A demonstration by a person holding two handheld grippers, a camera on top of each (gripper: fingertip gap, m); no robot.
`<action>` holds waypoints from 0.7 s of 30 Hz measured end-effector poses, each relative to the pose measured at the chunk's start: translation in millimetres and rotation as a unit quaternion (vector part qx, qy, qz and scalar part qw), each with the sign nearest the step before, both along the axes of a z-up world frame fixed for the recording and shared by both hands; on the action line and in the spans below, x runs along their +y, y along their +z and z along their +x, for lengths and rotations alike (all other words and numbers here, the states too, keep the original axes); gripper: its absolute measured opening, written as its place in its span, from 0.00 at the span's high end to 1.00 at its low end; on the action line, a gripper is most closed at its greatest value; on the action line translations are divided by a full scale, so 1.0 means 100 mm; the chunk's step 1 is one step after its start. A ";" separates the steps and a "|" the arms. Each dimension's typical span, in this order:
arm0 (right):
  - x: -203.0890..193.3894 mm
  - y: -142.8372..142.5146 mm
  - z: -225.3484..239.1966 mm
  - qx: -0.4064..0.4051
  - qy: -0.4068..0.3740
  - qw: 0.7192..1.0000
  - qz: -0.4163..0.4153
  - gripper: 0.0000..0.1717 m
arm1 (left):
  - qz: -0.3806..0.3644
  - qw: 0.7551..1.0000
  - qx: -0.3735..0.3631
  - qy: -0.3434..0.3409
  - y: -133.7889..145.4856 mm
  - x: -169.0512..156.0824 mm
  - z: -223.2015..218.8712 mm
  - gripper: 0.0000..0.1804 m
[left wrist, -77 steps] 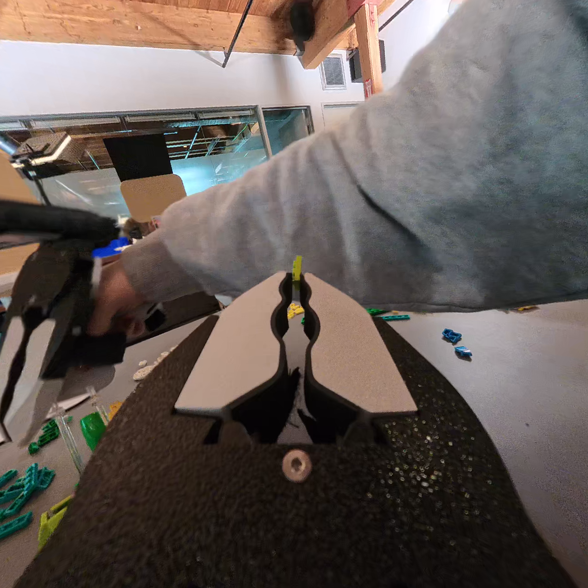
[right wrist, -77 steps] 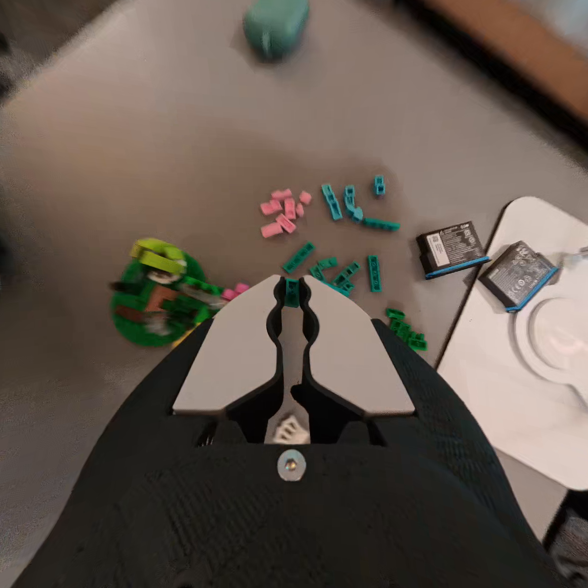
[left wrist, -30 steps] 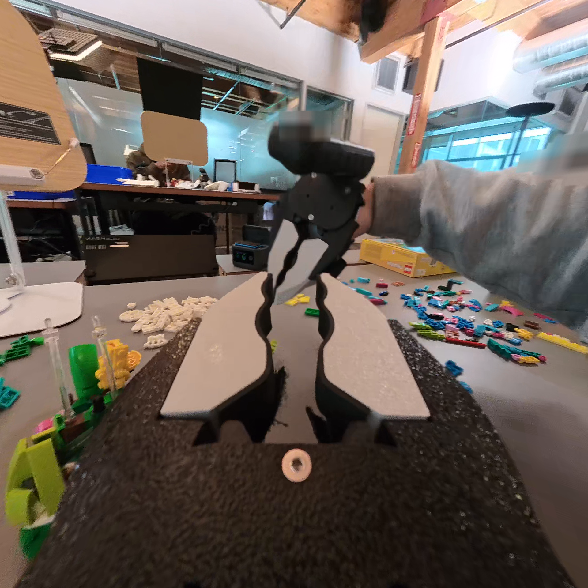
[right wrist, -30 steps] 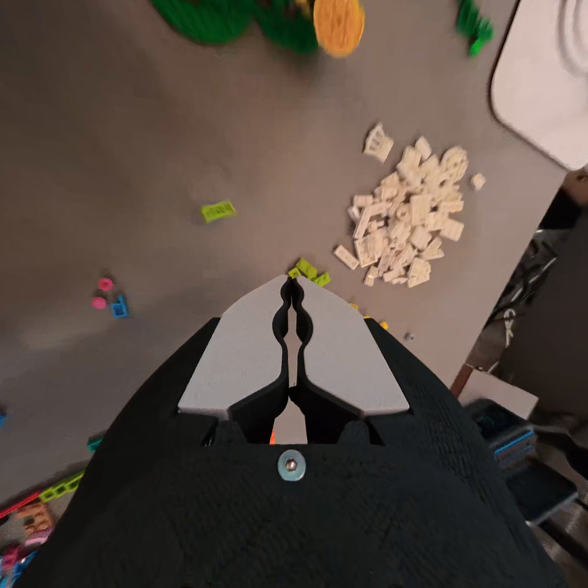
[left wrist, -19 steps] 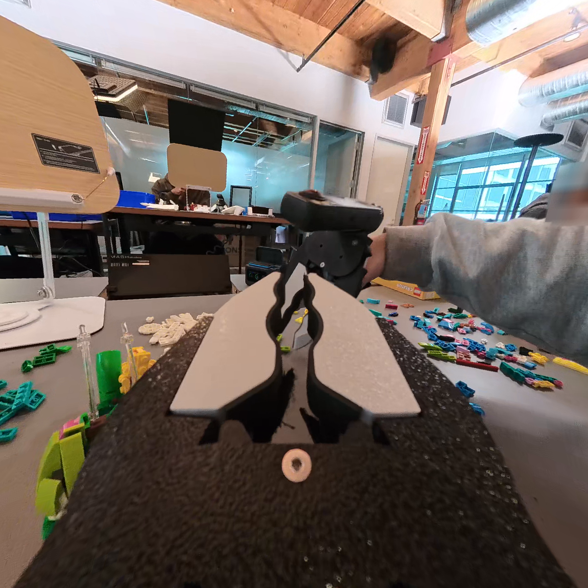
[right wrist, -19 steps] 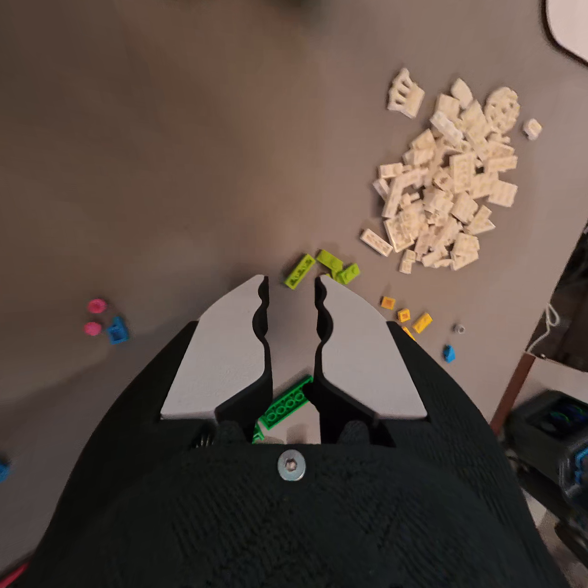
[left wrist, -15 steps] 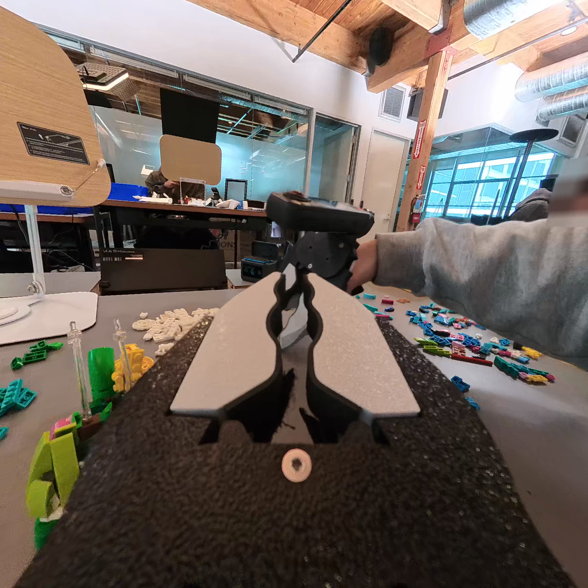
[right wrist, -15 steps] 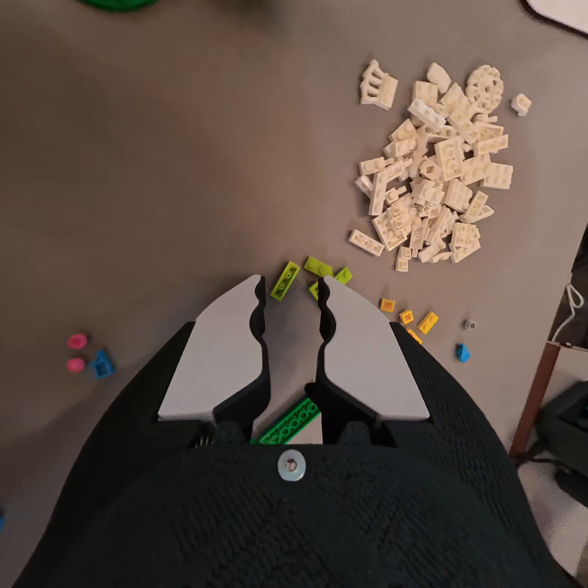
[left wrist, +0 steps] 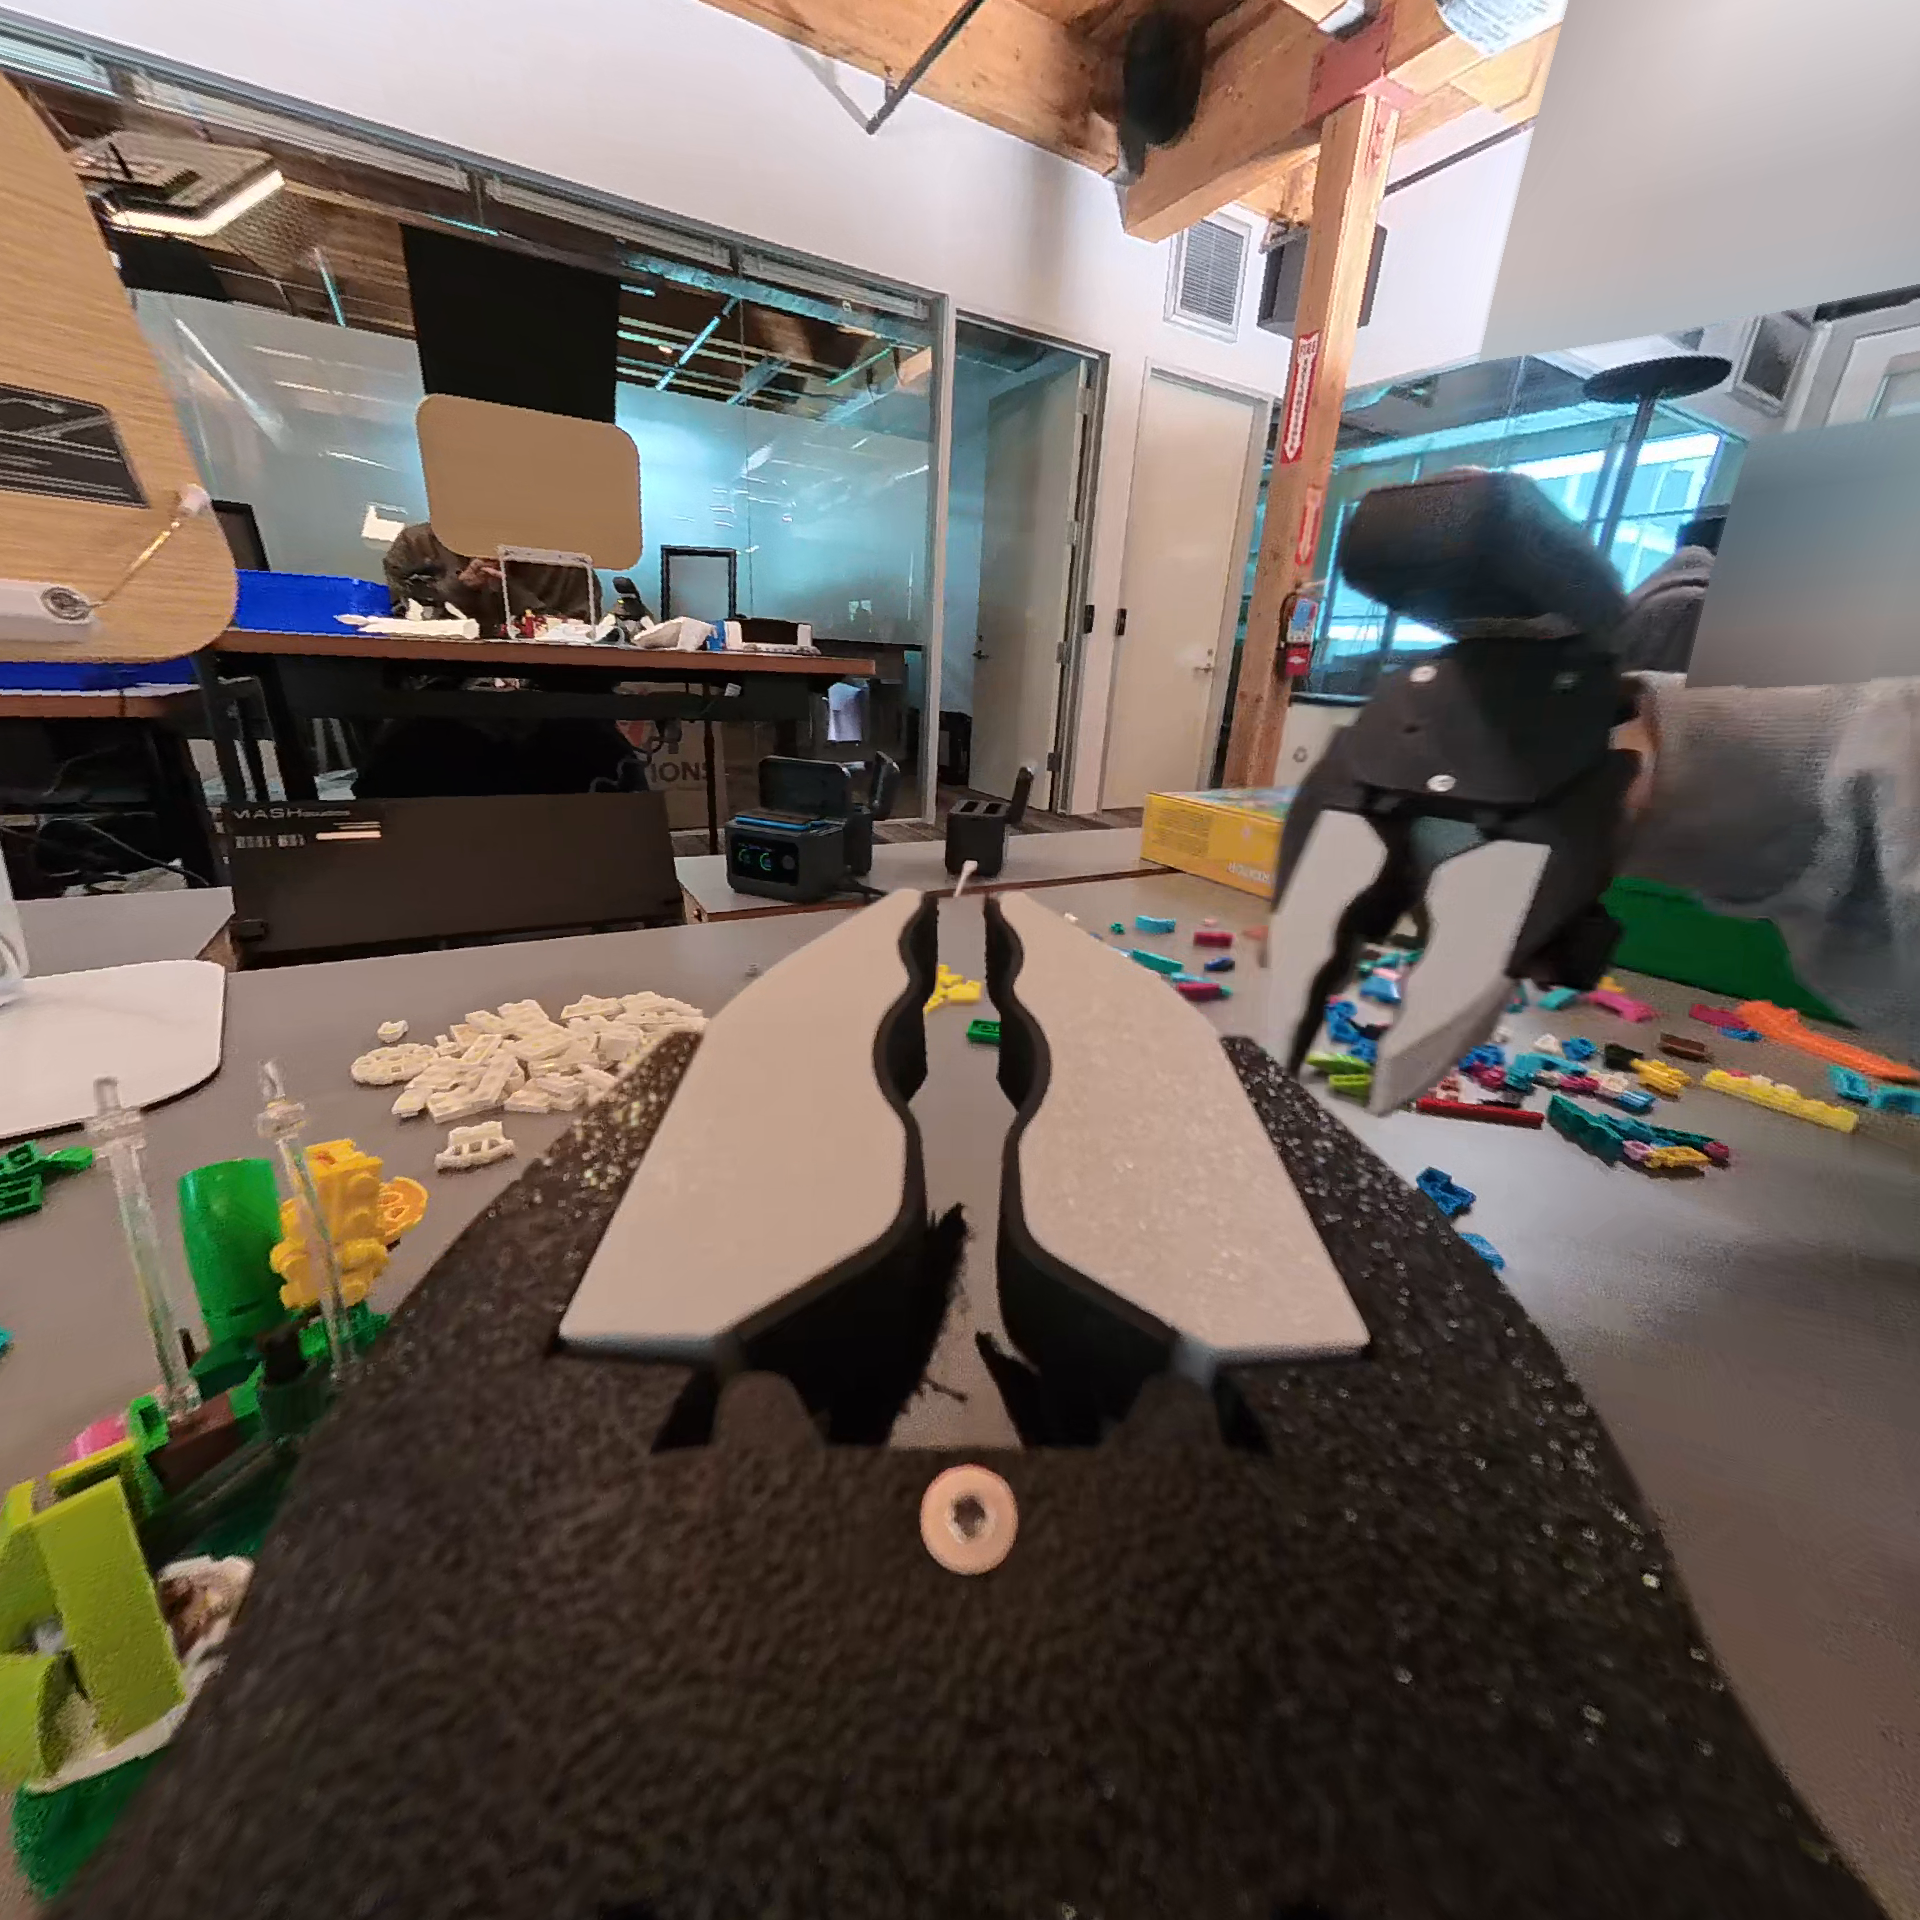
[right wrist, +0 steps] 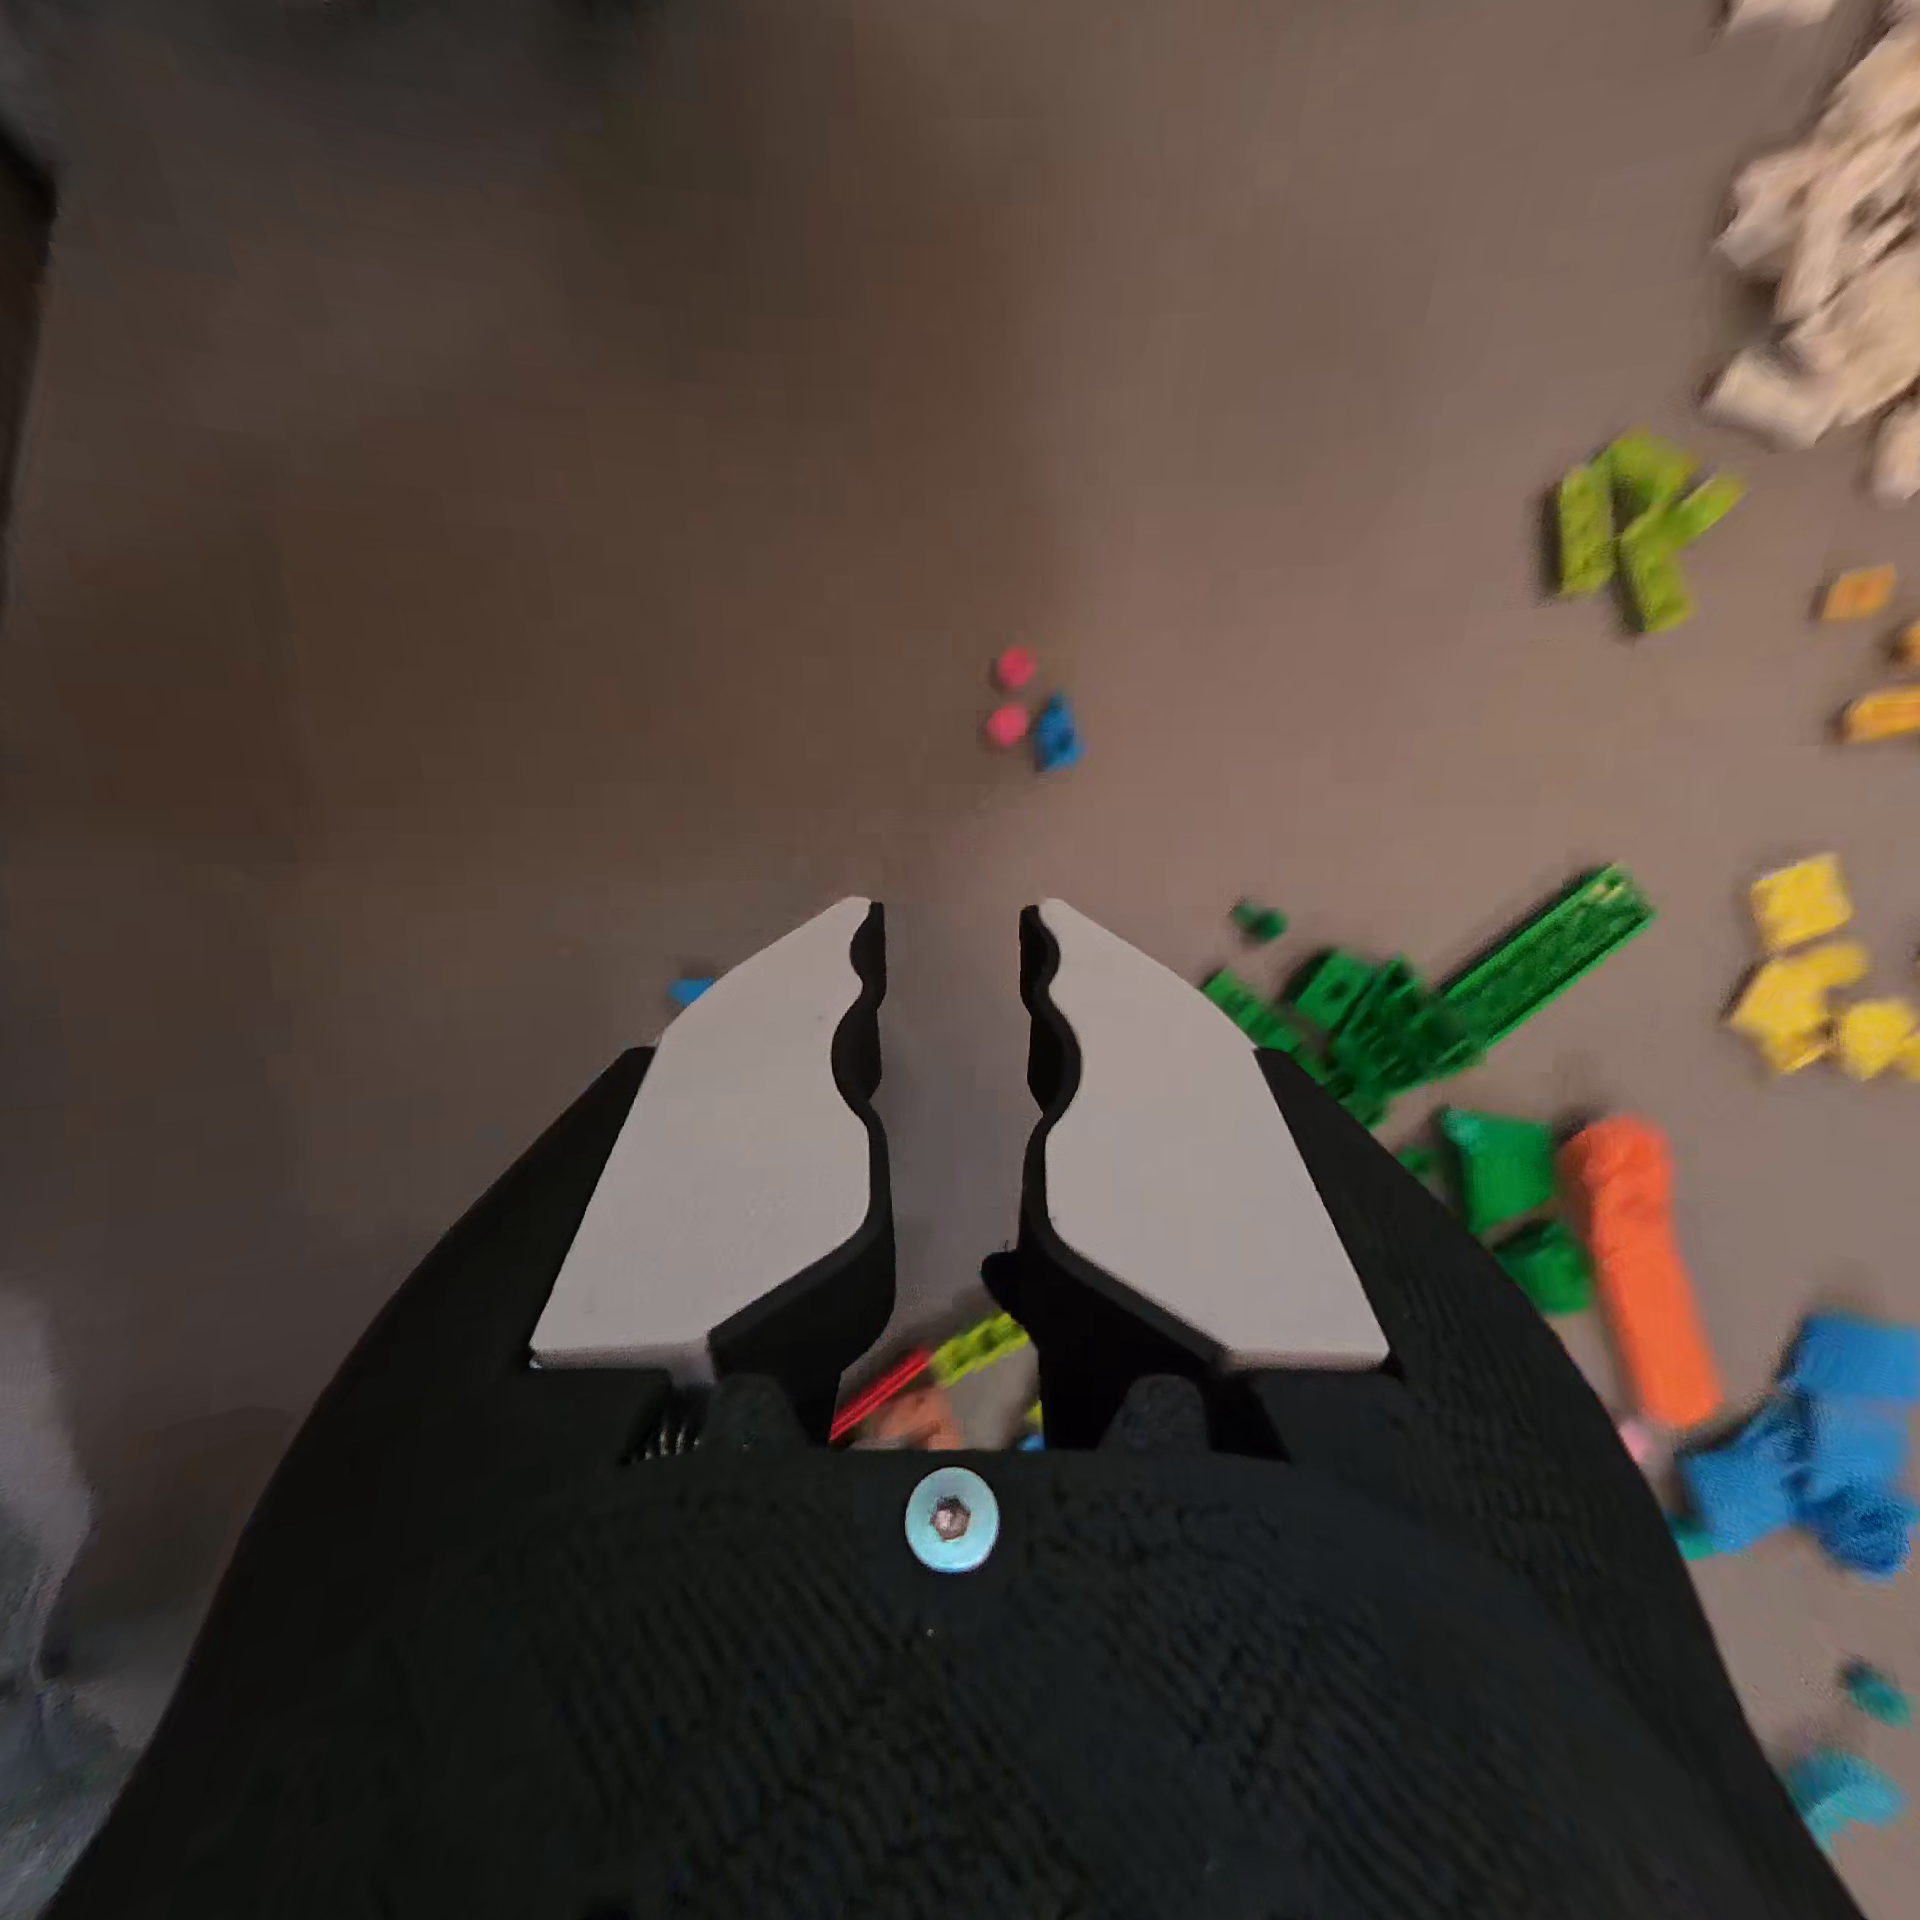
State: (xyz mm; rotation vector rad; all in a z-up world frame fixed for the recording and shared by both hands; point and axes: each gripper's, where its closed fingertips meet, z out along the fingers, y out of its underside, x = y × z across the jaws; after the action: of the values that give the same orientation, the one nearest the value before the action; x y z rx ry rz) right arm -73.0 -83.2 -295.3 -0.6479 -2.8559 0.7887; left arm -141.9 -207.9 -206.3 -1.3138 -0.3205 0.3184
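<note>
Both grippers clear of bricks.
Left gripper (left wrist: 961, 902) nearly closed, bare; right gripper (right wrist: 951, 909) spread, green bricks (right wrist: 1382, 1013) lying beside it.

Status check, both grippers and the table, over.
Left gripper narrow gap, nothing between fingers. Right gripper open, empty, above bare grey table. Green bricks just right of it, white pile off left.

Ahead of the left gripper (left wrist: 962, 906) the grey table (left wrist: 623, 966) lies bare in a lane between the white brick pile (left wrist: 520, 1049) and the mixed coloured bricks (left wrist: 1621, 1081); a green-and-yellow brick model (left wrist: 260, 1278) crowds its left flank. Below the right gripper (right wrist: 951, 914), jaws parted on nothing, the table is bare ahead and leftward; green bricks (right wrist: 1382, 1008), an orange piece (right wrist: 1636, 1268) and blue bricks (right wrist: 1829, 1455) clutter the right.
</note>
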 end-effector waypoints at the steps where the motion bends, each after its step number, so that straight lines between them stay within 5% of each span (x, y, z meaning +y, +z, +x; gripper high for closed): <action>1: 0.05 -0.03 0.13 -0.008 -0.010 1.000 0.002 0.86 | -0.004 1.000 0.002 -0.003 -0.01 0.01 0.01 0.95; 7: 0.24 -0.25 0.55 0.000 -0.032 0.999 0.040 0.86 | -0.026 0.999 0.017 -0.011 -0.04 0.07 0.06 0.97; 21: 0.20 -0.37 0.49 -0.002 -0.020 1.000 -0.002 0.90 | -0.049 0.998 0.030 0.006 -0.09 0.09 0.02 0.99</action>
State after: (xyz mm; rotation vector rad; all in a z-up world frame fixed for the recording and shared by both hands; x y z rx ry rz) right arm -24.4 -63.0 -332.1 -0.7056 -2.8358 0.7889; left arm -140.1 -198.9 -214.9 -1.3963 -0.2647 0.3868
